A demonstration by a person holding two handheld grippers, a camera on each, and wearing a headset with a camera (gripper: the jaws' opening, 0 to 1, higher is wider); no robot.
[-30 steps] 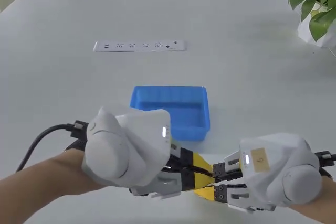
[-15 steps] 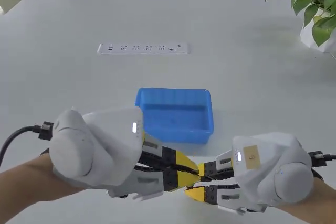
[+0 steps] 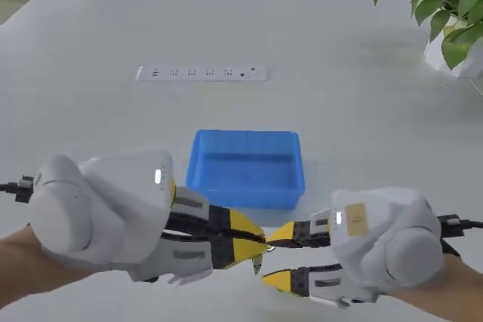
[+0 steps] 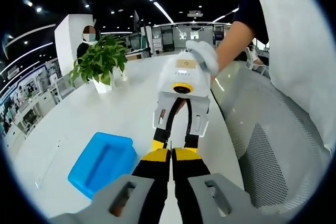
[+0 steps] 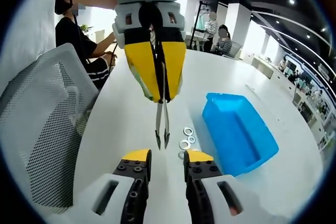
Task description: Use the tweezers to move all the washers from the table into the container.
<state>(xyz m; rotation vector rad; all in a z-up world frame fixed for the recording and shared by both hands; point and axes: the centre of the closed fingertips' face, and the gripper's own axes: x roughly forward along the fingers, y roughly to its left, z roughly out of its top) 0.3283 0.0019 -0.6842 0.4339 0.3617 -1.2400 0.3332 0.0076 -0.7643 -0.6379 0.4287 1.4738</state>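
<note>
Left gripper comes in from the left side of the head view, its yellow fingers pinched tight on the tweezers. The right gripper view looks straight at it: the tweezers hang out of those closed fingers, two thin prongs pointing down at the white surface, tips slightly apart and just above it. The washers lie in a small cluster on the surface, right beside the tweezer tips and just short of the blue container. None of them is gripped; they lie flat and loose. The right gripper faces the left one nose to nose, its own fingers spread wide with nothing between them, and the washers sit close to the gap. In the left gripper view the two yellow tips press together along the middle, with the right gripper's white body dead ahead. The container is open-topped and sits just beyond both grippers in the head view. Further back lies a white power strip, with a leafy plant at the far right corner.
</note>
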